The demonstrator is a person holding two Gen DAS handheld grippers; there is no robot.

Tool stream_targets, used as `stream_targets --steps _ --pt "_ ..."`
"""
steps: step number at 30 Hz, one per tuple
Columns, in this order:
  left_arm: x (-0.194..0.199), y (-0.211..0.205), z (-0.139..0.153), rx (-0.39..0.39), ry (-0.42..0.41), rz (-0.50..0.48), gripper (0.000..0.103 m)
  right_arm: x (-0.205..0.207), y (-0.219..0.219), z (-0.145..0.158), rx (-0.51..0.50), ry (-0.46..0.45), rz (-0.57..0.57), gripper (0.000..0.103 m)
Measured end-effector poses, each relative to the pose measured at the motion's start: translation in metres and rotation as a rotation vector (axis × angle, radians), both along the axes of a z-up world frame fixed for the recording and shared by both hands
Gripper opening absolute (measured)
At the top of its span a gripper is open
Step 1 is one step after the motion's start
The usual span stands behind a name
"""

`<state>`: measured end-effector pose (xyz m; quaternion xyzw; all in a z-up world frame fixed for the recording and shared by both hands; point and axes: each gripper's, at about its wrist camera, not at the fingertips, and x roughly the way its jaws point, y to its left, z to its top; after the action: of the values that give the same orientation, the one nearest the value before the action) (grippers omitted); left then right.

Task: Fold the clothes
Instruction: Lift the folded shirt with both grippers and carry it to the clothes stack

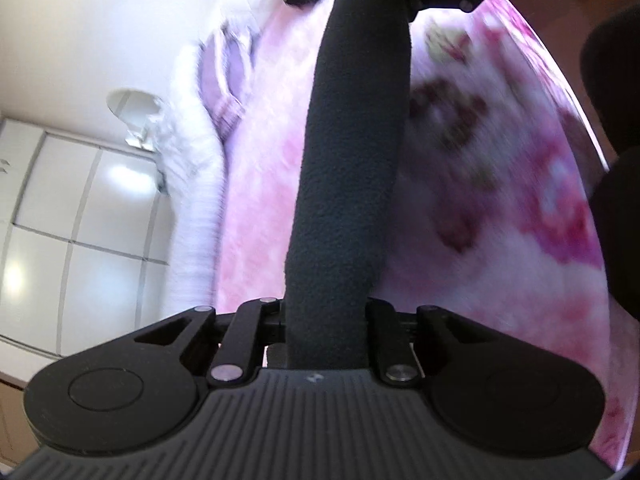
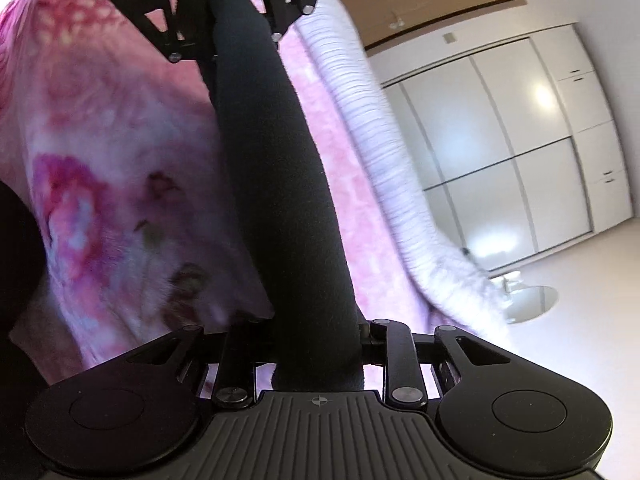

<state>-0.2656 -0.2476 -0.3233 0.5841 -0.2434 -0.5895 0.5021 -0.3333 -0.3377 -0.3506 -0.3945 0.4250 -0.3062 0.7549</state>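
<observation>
Left claw (image 1: 326,320) nearest the lens: ribbed housing, linkages, then a dark fleece garment (image 1: 352,168) pinched between its closed-in pads, stretched taut away from the camera. Right claw (image 2: 318,354) likewise clamped on the other end of the same garment (image 2: 280,184). In each view the opposite claw sits at the top, cut off by the frame. Below lies a pink floral bedspread (image 1: 500,200) (blurred); a white ribbed cover (image 2: 384,168) runs along the bed's far edge. Purple striped cloth (image 1: 226,92) there, shape unclear. White wardrobe doors (image 2: 500,152) beyond.

Dark fleece garment (image 2: 276,184) stretched between two grippers above pink floral blanket (image 2: 112,184).
</observation>
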Motion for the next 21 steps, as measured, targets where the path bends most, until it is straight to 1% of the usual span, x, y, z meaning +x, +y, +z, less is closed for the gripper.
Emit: stream_targets --steps 3,5,6,9,12,14,18,20,21 --pt "-0.015 -0.006 0.019 -0.039 -0.009 -0.046 0.014 -0.018 -0.003 0.018 -0.034 -0.012 -0.032 0.026" --pt "-0.027 -0.008 0.029 -0.056 -0.004 -0.075 0.014 -0.051 0.027 0.023 -0.054 -0.019 -0.048 0.026" --pt "-0.035 -0.012 0.035 -0.065 -0.001 -0.091 0.014 -0.062 0.027 0.029 -0.065 -0.023 -0.057 0.026" --pt "-0.054 -0.031 0.049 -0.091 0.003 -0.142 0.014 -0.097 0.015 0.047 -0.088 -0.047 -0.094 0.026" --pt "-0.069 -0.067 0.057 -0.107 0.010 -0.198 0.014 -0.123 -0.007 0.053 -0.106 -0.081 -0.131 0.026" --pt "-0.077 -0.094 0.057 -0.115 0.005 -0.241 0.014 -0.140 -0.024 0.055 -0.117 -0.104 -0.156 0.026" --pt "-0.092 -0.145 0.058 -0.103 -0.001 -0.316 0.014 -0.163 -0.063 0.057 -0.095 -0.126 -0.203 0.026" --pt "-0.097 -0.166 0.065 -0.067 0.006 -0.329 0.014 -0.171 -0.077 0.064 -0.061 -0.118 -0.221 0.026" --pt "-0.101 -0.175 0.071 -0.035 0.017 -0.332 0.013 -0.175 -0.083 0.071 -0.030 -0.114 -0.235 0.026"
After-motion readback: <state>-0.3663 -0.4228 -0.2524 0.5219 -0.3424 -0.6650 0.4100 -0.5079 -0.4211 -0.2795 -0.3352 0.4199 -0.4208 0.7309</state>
